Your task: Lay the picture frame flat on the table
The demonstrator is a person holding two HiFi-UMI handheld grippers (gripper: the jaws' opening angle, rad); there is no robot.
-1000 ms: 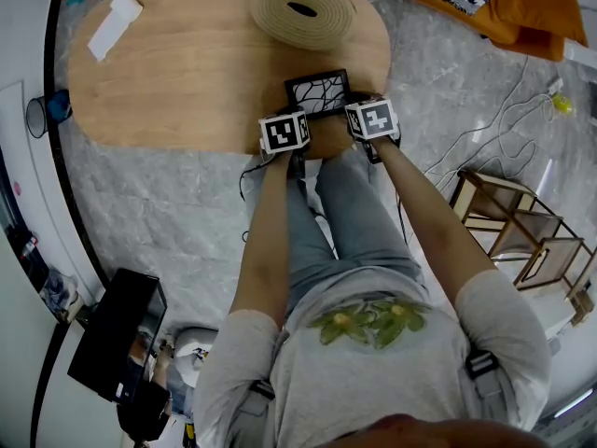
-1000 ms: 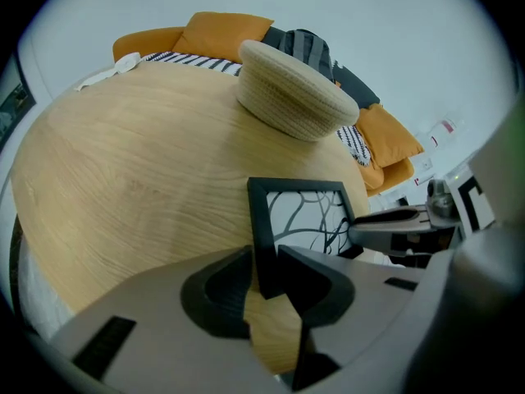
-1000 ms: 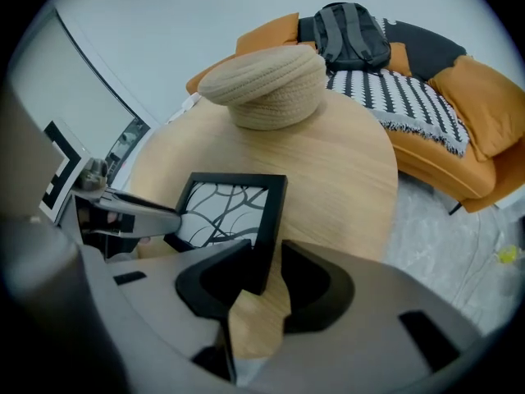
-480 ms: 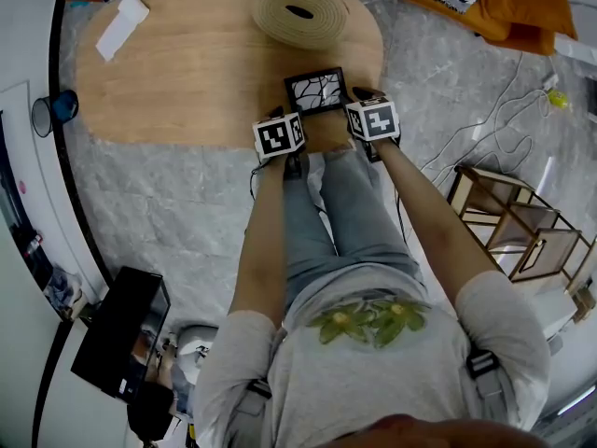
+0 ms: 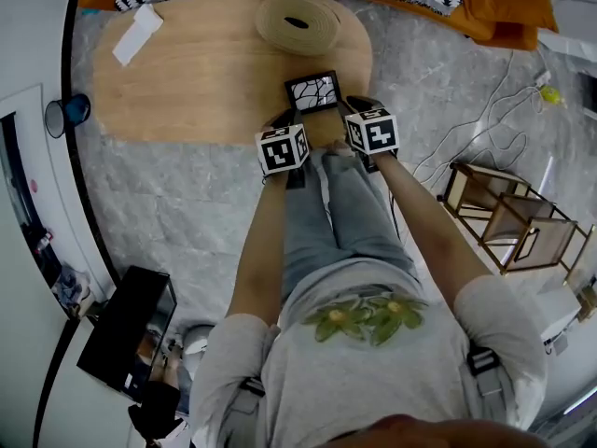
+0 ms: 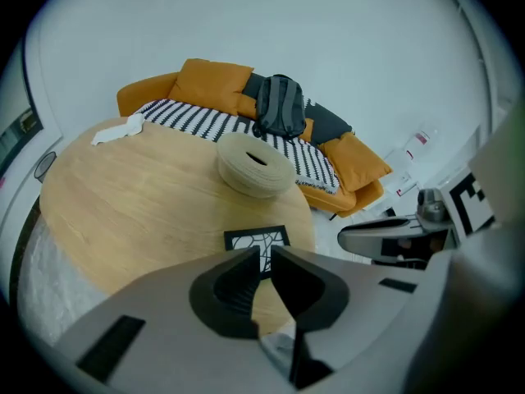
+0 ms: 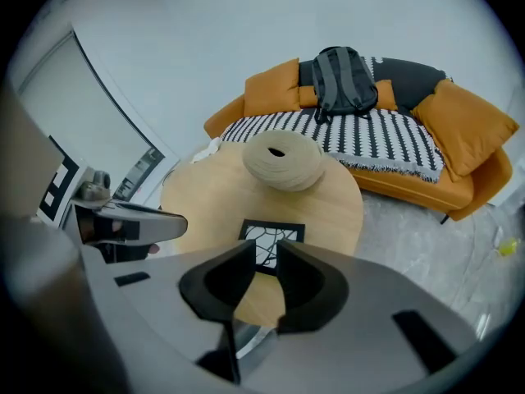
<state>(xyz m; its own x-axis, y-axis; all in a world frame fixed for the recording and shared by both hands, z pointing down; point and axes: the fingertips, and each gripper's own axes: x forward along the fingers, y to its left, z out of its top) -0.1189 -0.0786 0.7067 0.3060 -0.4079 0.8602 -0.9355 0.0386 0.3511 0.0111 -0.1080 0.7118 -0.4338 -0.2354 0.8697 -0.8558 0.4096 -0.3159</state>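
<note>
Fingers [image 6: 227, 297] of your left gripper [image 6: 264, 253] were closing, a narrow gap between them and nothing in it. Those of your right gripper [image 7: 267, 257] were closing too, set a little wider and pressing on nothing. You held the two grippers side by side at the near edge of the oval wooden bench [image 5: 187, 91].

One picture frame [image 5: 312, 91], black-edged with a branching black-and-white print, lay flat on the bench. It sat near that edge, just beyond your two grippers and between their lines of reach, touched by neither.

Two other things shared the bench. One round woven basket [image 5: 298, 21] stood at the far side, past the frame, and its dark top opening showed nothing of any contents. One folded white cloth [image 5: 137, 34] lay well apart at the far left end.

Behind the bench stood one orange sofa [image 7: 459, 162] draped with one black-and-white patterned blanket [image 7: 369, 142]. One dark backpack [image 7: 343, 80] sat upright on it against the backrest, what it held out of sight.
</note>
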